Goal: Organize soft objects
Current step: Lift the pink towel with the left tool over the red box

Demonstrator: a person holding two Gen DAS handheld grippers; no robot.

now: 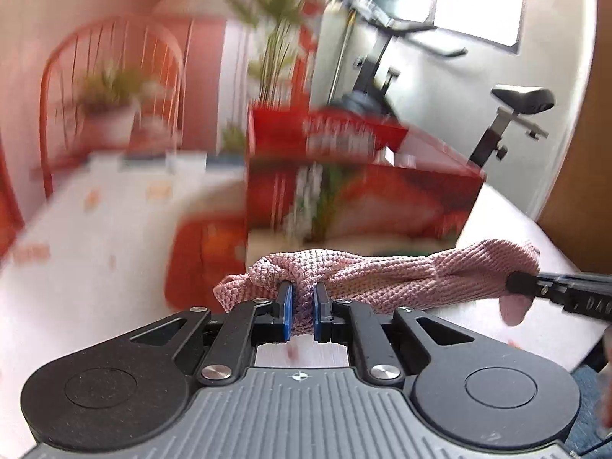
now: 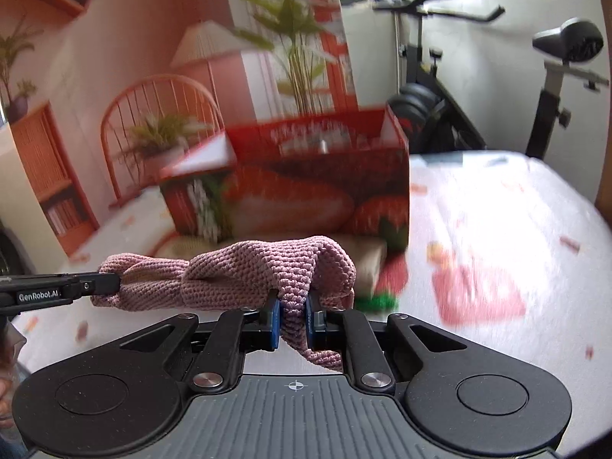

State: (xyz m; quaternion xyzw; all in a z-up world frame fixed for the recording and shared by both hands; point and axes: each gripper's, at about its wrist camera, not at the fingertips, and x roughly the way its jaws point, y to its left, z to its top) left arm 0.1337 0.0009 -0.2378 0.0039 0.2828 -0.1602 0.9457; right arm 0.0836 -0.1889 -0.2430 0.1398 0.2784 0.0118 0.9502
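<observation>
A pink knitted cloth (image 1: 382,273) hangs bunched between both grippers, lifted off the table. My left gripper (image 1: 303,306) is shut on its left end, blue pads pinching a fold. In the left wrist view the right gripper's fingers (image 1: 524,285) hold the cloth's far right end. My right gripper (image 2: 292,311) is shut on the other end of the same pink cloth (image 2: 244,271), and the left gripper's fingers (image 2: 103,283) show at the left edge there. Behind the cloth stands an open red box printed with strawberries (image 1: 363,187) (image 2: 302,176).
The table carries a white cloth with red and orange prints (image 2: 497,229). A red chair (image 1: 111,88) and potted plants (image 2: 160,141) stand at the far side. An exercise bike (image 2: 566,69) is to the right beyond the table.
</observation>
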